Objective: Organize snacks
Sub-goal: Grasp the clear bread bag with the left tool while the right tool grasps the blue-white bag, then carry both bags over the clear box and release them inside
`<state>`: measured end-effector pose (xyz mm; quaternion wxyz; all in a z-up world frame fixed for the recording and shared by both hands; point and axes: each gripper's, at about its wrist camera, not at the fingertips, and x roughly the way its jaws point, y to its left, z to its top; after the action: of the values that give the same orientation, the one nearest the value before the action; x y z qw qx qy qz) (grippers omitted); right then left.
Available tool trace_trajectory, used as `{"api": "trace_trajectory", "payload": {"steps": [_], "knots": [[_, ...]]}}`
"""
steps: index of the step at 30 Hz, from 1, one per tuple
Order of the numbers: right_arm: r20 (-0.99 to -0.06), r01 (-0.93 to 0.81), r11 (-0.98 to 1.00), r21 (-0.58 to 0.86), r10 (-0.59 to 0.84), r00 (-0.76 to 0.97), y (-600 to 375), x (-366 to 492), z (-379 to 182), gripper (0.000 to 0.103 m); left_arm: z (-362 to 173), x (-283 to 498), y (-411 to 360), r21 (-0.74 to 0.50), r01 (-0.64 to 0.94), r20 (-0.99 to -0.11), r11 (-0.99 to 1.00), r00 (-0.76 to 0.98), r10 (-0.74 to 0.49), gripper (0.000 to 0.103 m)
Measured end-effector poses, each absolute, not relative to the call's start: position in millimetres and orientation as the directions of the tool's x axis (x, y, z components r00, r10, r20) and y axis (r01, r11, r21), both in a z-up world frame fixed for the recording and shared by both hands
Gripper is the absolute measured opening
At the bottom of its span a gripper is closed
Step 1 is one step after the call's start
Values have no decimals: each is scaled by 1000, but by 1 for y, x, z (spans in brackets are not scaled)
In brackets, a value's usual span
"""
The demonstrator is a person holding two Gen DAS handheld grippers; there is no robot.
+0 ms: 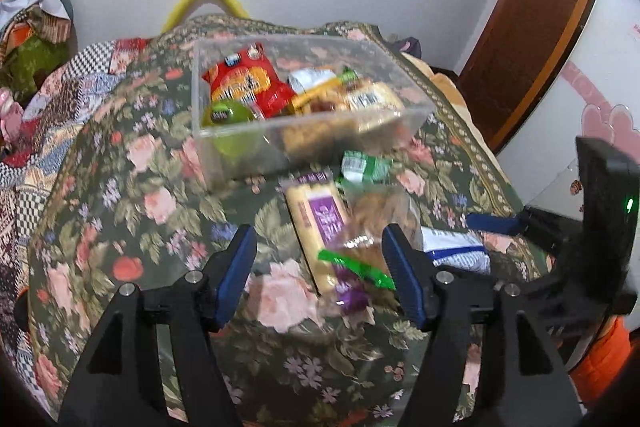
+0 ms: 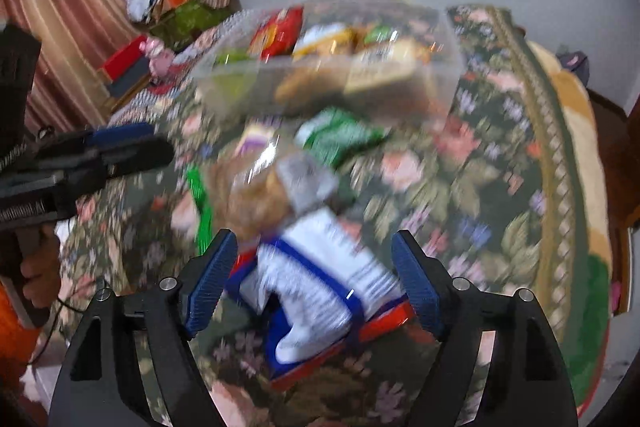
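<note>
Roughly halfway: clear box [image 1: 224,147] ahead of both tongs holds several snacks, while purple-labelled pack [image 1: 316,223], green packet [image 1: 362,167] and white-blue bag [image 2: 320,283] lie loose on the floral bed cover between box and tongs; left tongs [image 1: 318,267] and right tongs [image 2: 314,281] gape, gripping nothing.

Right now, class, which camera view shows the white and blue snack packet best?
The right wrist view: the white and blue snack packet lies whole, though blurred, between the open right gripper fingers. The left wrist view shows only its edge.
</note>
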<state>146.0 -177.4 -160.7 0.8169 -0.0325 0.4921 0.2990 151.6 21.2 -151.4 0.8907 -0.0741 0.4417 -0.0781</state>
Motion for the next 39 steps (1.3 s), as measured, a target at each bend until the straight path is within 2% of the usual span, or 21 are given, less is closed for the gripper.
{"api": "trace_trajectory", "payload": {"steps": [1,4,10,15,18,26,30,37,38,39], "knots": [[-824,-518,825,225,445,350,-177,142,-163,85,-153,152,19,-200,76,-778,977,593,-206,65],[-829,-501,841,205,421,368,-176,140,-170,89,-156,155,9,-196,94,-786,976,580,-214,65],[-834,-457,857,237,421,357,-192,147,-182,89,-165,171,-17,-209,145,-798,967,546,-255,70],[-832,-440,874,205,392,392,-204,144,-181,89,-185,191,-34,-178,151,-829,972,509,-231,71],[-828,-430,885,178,370,420,-213,141,-179,81,-195,197,-39,-188,164,-833,968,496,-246,72],[-818,-358,911,205,360,448,-236,143,-179,66,-200,192,-60,-91,221,-816,971,543,-200,73],[-816,-354,916,189,347,463,-235,142,-176,61,-203,191,-68,-171,266,-825,949,488,-286,70],[-816,-361,912,196,356,455,-238,140,-175,56,-218,202,-76,-175,239,-839,955,471,-271,67],[-815,-370,909,191,357,457,-237,138,-174,53,-220,204,-77,-163,228,-842,960,474,-256,63],[-814,-373,908,192,359,455,-236,137,-173,51,-221,204,-78,-137,216,-839,967,494,-229,53]]}}
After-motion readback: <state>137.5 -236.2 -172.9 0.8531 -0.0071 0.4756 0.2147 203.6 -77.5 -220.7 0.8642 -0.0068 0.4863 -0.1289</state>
